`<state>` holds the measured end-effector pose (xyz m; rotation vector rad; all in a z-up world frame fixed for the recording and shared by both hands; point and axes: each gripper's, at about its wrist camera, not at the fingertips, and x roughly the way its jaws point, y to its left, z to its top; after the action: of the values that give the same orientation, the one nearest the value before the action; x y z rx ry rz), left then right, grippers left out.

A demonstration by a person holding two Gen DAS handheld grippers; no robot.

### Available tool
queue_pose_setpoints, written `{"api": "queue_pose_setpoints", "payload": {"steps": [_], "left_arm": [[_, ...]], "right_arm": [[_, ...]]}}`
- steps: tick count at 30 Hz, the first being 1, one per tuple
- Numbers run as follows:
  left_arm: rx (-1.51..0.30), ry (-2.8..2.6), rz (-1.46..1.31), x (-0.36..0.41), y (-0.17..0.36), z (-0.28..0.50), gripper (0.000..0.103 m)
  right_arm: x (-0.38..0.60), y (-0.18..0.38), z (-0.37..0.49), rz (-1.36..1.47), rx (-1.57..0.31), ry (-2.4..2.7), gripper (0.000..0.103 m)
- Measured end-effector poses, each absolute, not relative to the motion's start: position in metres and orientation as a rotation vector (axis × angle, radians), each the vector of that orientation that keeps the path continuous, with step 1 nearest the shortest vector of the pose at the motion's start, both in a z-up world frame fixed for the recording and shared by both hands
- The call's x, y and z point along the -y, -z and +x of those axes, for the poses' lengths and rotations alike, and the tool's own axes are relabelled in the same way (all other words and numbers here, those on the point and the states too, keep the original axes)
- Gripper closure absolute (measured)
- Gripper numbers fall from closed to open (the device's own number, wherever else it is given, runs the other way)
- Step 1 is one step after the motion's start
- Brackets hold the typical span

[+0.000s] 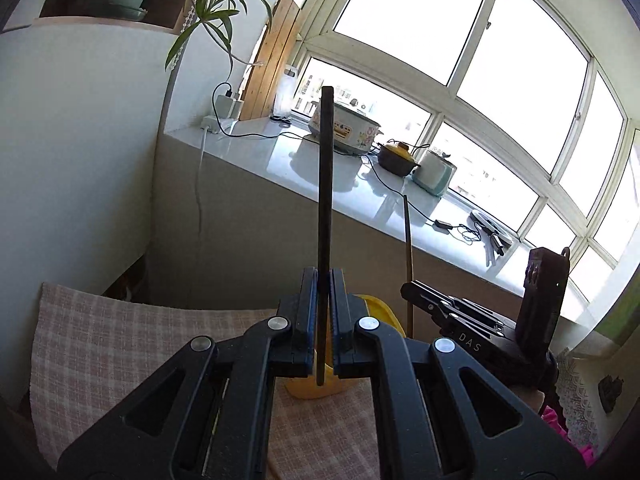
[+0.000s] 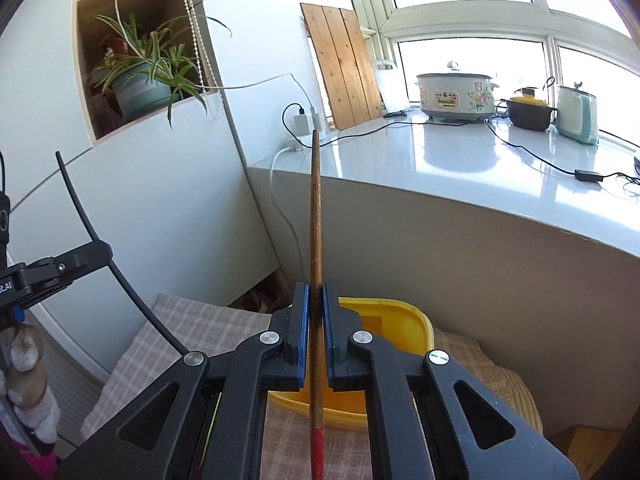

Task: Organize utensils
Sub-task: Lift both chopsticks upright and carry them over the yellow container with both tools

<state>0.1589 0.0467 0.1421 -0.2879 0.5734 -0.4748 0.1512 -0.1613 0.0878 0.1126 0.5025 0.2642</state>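
Two tools clamp chopsticks above yellow bin.

We hold our left gripper pointing up, and its two blue pads squeeze a thin black stick. Our right gripper points up too, just beside it, and its pads pinch a brown chopstick with a red end.
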Motion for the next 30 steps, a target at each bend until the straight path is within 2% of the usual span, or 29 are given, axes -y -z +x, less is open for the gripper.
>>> {"api": "queue_pose_setpoints", "payload": {"steps": [9, 19, 30], "left_arm": [[-0.555, 0.484, -0.283, -0.029, -0.15, 0.178, 0.1], [-0.64, 0.496, -0.255, -0.007, -0.122, 0.192, 0.1], [-0.715, 0.517, -0.228, 0.007, -0.094, 0.186, 0.1]], "right_arm": [[0.182, -0.092, 0.182, 0.171, -0.483, -0.23, 0.098], [0.187, -0.075, 0.208, 0.164, -0.511, -0.189, 0.098], [0.196, -0.061, 0.194, 0.17, -0.546, -0.169, 0.098]]}}
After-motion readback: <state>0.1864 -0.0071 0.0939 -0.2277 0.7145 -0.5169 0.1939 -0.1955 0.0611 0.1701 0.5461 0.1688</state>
